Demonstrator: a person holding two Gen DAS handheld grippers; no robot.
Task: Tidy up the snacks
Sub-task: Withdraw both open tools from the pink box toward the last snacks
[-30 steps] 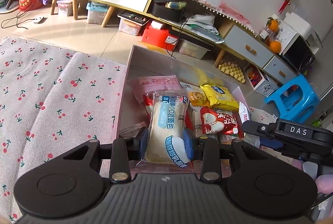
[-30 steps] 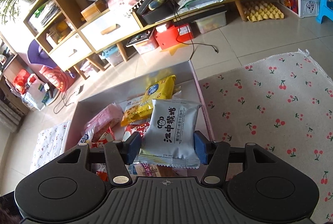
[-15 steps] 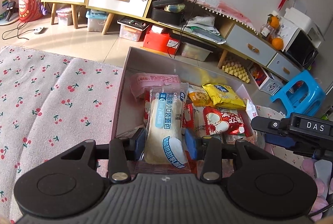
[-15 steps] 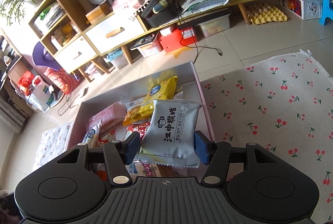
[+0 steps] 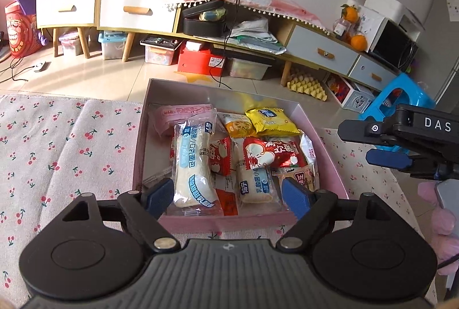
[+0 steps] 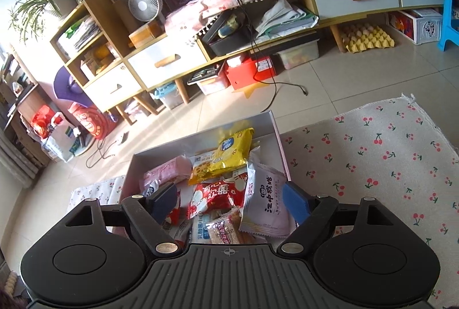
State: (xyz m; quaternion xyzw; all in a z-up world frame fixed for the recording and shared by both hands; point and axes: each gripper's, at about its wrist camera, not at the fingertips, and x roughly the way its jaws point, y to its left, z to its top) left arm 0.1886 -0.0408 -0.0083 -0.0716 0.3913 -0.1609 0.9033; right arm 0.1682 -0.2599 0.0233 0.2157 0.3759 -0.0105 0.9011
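Snacks mostly packed in the pink box [image 5: 330, 159] on the cherry-print cloth [image 5: 71, 154]; left gripper [image 5: 226, 192] and right gripper [image 6: 229, 198] jaws opening, bread packet [image 5: 192, 165] and grey biscuit packet [image 6: 265, 200] lying loose inside, nothing visibly left outside.

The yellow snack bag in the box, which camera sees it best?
The left wrist view. There the yellow snack bag lies flat near the far wall of the pink box, its whole front showing. In the right wrist view the bag is tilted and crumpled, partly covered by other packets.
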